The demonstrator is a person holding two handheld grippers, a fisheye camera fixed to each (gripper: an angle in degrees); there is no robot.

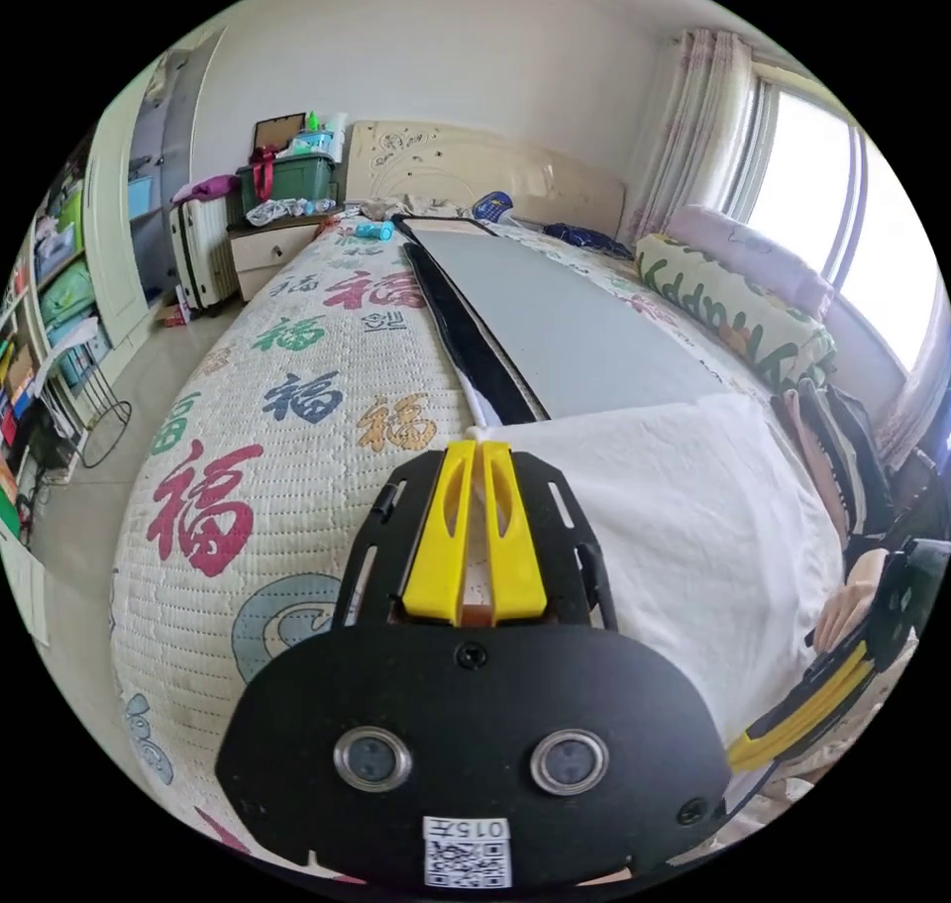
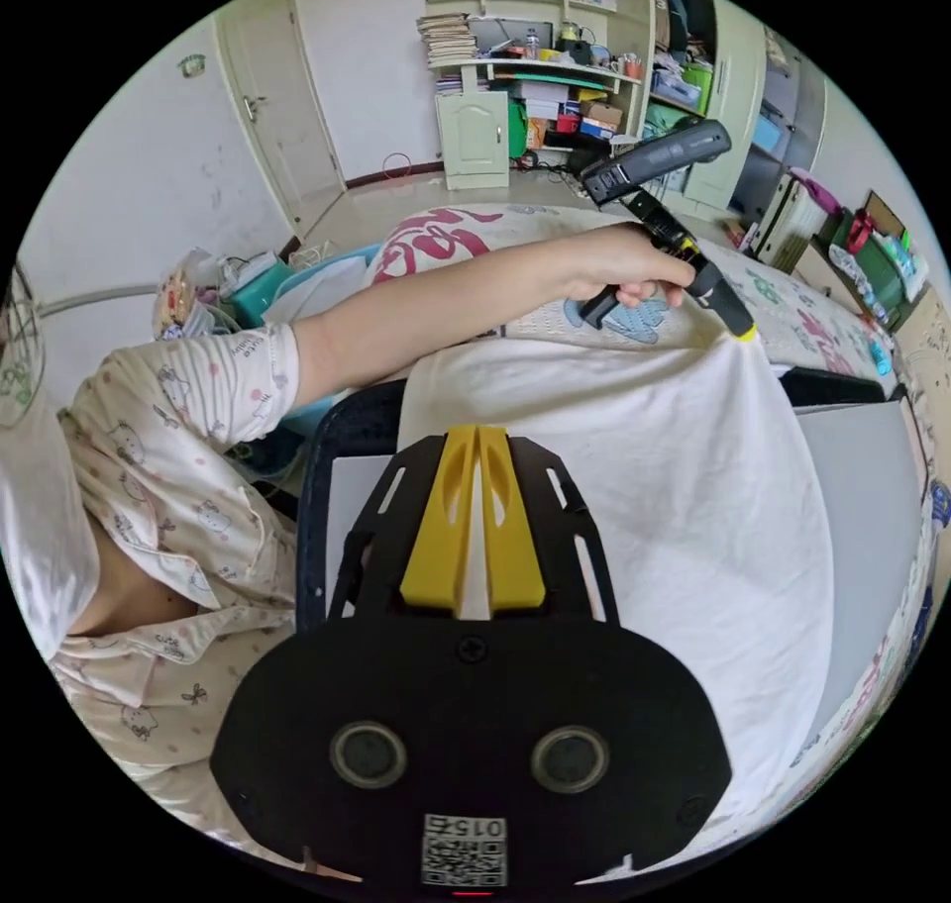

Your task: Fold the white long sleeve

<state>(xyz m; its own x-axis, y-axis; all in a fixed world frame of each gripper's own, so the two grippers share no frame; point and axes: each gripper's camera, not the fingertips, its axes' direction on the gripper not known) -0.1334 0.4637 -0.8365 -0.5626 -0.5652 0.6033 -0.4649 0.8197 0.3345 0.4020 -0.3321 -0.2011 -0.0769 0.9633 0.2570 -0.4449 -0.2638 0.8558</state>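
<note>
Your left hand-held gripper [image 1: 474, 443] has its jaws pressed together on a corner of the white shirt [image 1: 684, 537]; your right hand-held gripper [image 2: 477, 438] pinches another edge of it the same way. The shirt lies over a grey board [image 1: 584, 339] on the bed [image 1: 277, 418], already a compact rectangle with no sleeves showing, so you seem well along: probably one last fold remains
</note>
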